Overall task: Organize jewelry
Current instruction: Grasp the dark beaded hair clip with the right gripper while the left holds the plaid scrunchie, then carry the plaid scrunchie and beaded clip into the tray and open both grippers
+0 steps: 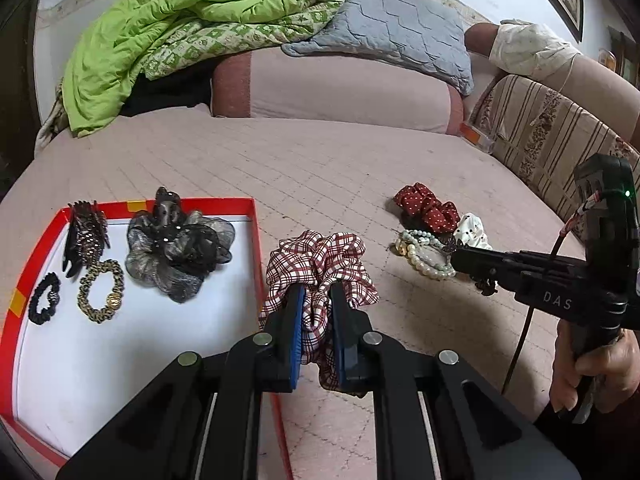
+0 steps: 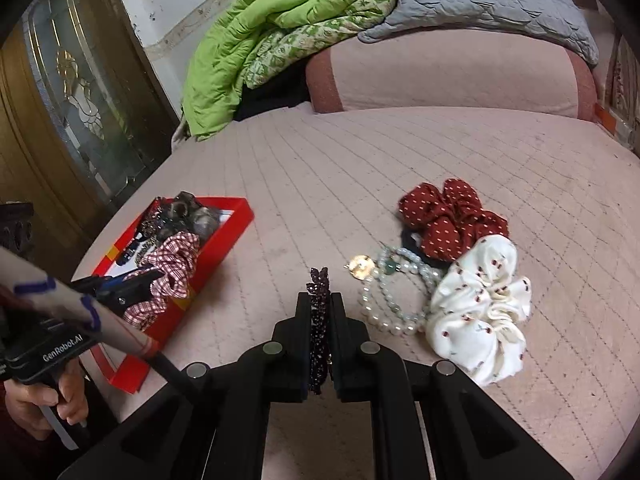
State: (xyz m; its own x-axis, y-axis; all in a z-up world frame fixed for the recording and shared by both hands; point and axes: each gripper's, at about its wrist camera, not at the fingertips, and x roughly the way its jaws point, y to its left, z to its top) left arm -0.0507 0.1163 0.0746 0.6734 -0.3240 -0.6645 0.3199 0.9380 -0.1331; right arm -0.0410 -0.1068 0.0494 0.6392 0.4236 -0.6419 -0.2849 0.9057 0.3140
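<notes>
My left gripper [image 1: 318, 290] is shut on a red-and-white plaid scrunchie [image 1: 316, 256], held just right of the red box's [image 1: 256, 240] rim. In the box lie a grey gauze flower clip [image 1: 180, 248], a dark claw clip [image 1: 86, 236], a leopard-print hair tie [image 1: 100, 290] and a small black hair tie [image 1: 44, 298]. My right gripper [image 2: 320, 298] is shut on a dark sparkly hair piece [image 2: 319, 280], lifted off the bed. Beside it lie pearl and jade bead bracelets [image 2: 392, 296], a gold pendant [image 2: 362, 266], a red dotted scrunchie [image 2: 452, 216] and a white cherry-print scrunchie [image 2: 480, 308].
Everything sits on a pink quilted bed [image 1: 320, 168]. A pink bolster [image 1: 340, 84], a green quilt [image 1: 180, 20] and a grey pillow [image 1: 396, 20] are piled at the back. A striped cushion [image 1: 552, 132] lines the right side, and a wooden door [image 2: 60, 120] stands to the left.
</notes>
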